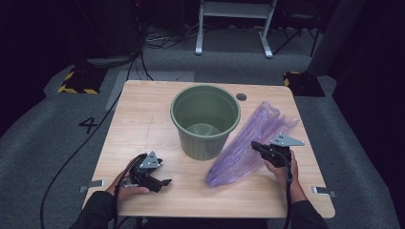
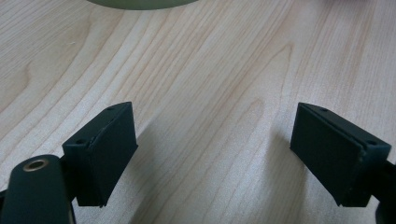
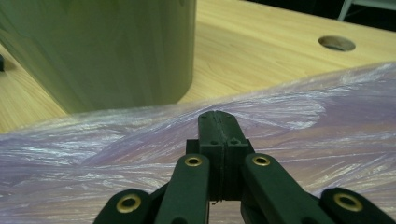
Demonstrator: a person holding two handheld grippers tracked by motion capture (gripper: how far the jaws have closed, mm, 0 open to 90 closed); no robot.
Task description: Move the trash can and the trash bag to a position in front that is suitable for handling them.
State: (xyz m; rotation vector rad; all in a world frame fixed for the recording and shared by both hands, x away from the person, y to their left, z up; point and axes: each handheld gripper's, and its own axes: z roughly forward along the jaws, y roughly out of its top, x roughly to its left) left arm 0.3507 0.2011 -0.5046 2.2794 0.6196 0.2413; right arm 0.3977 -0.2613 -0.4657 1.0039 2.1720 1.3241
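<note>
A crumpled, translucent purple plastic bag [image 1: 248, 145] lies on the pale wooden counter [image 1: 143, 124] in the right half of the high view, stretched on a slant from the lower centre of the frame up toward the upper right. Its lower end rests just right of the base of the round green plastic bucket [image 1: 205, 119], which stands upright at the centre of the counter with its open mouth up.

The right hand-held gripper [image 1: 258, 147] sits at the bag's right edge, about midway along its length, with its tips reaching leftward onto the film. In the right gripper view the two black jaws are pressed flat together, the purple plastic bag [image 3: 289, 121] spreading across the frame around the tips; the jaws appear to pinch the film, though the pinched fold itself is too thin to see. The green bucket's wall [image 3: 107, 51] rises in the upper left of that view, and a round hole in the counter [image 3: 336, 43] shows at the upper right.

The left hand-held gripper [image 1: 165, 182] rests low over the counter at the lower left of the high view, well apart from the bag, pointing right. In the left gripper view its jaws stand wide apart over bare wood [image 2: 210, 84], nothing between them, with the bucket's base [image 2: 140, 3] at the top edge.
</note>
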